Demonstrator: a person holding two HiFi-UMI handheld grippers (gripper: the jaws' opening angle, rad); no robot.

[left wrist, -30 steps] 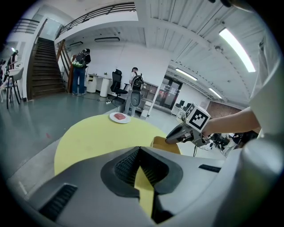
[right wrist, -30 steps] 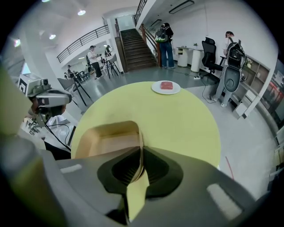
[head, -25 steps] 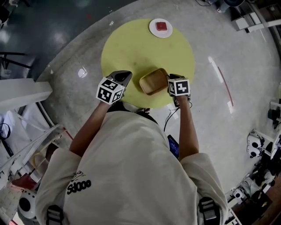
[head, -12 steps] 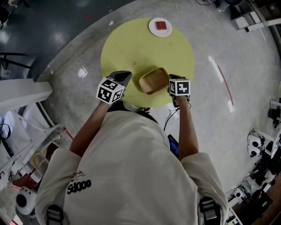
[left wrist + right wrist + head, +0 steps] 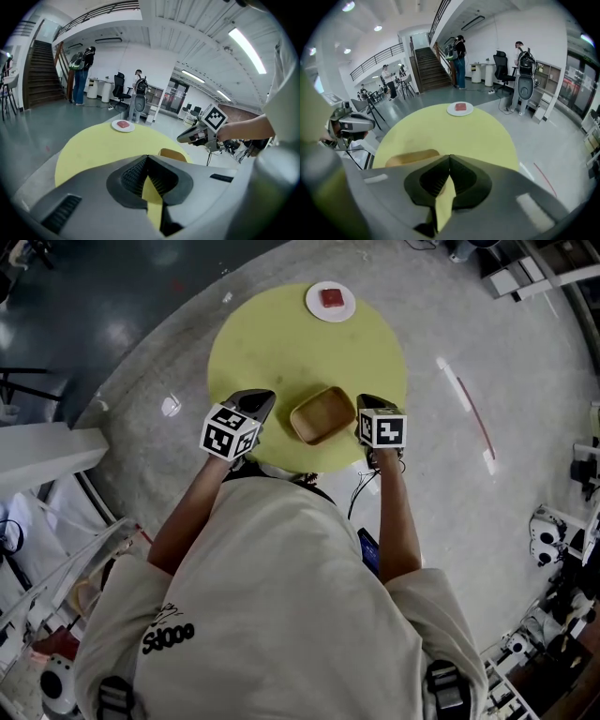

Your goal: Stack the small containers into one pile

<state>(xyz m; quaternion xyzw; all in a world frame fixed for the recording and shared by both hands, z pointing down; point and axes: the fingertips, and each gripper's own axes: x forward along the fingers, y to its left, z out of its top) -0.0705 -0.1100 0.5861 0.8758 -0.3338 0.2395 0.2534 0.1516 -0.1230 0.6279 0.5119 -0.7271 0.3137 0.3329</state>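
Closure on my right tongs (image 5: 450,158) is the change. Their jaws have just been shutting and the tips now meet, with no rim visible between them. I read that as a missed pinch or a nudge, not a hold. My left tongs (image 5: 147,158) are also together and empty. The tan, rounded-rectangular wooden container (image 5: 322,415) sits open side up on the round yellow bench (image 5: 281,343), between both tongs, its right end just beside the right tips. Its long axis runs from the left tongs toward the right, with the right end angled slightly farther out.
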